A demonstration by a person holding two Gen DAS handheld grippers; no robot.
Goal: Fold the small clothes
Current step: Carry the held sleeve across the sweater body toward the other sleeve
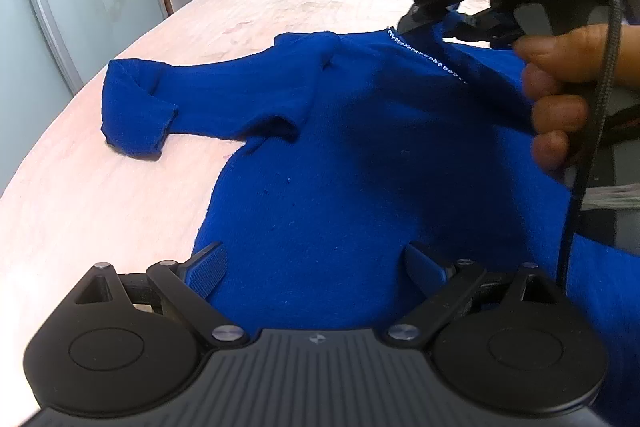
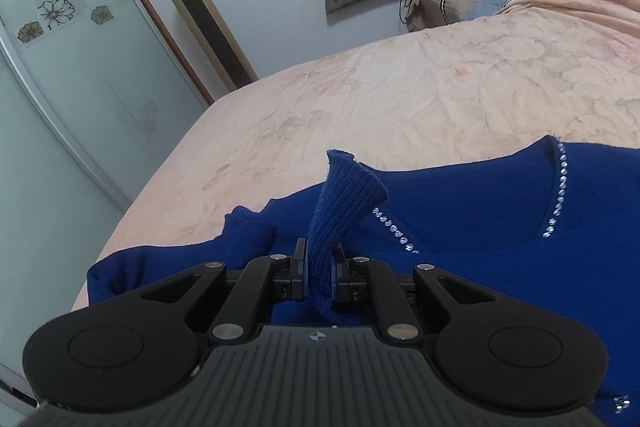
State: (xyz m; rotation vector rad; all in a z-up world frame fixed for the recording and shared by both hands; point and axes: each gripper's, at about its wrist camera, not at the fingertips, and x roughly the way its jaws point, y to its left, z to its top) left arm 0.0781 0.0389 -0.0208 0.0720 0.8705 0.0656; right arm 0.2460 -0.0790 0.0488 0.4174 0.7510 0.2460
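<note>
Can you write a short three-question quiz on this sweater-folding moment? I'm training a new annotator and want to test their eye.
1. True or false: the right gripper is shut on a ribbed cuff of the blue sweater.
2. The left gripper is: A) open over the sweater's body, B) shut on a sleeve, C) out of view.
3. Fill in: the rhinestone trim runs along the sweater's ____.

Key: 1 true; 2 A; 3 neckline. The other sleeve lies out on the pink bedspread, its cuff end turned over.
</note>
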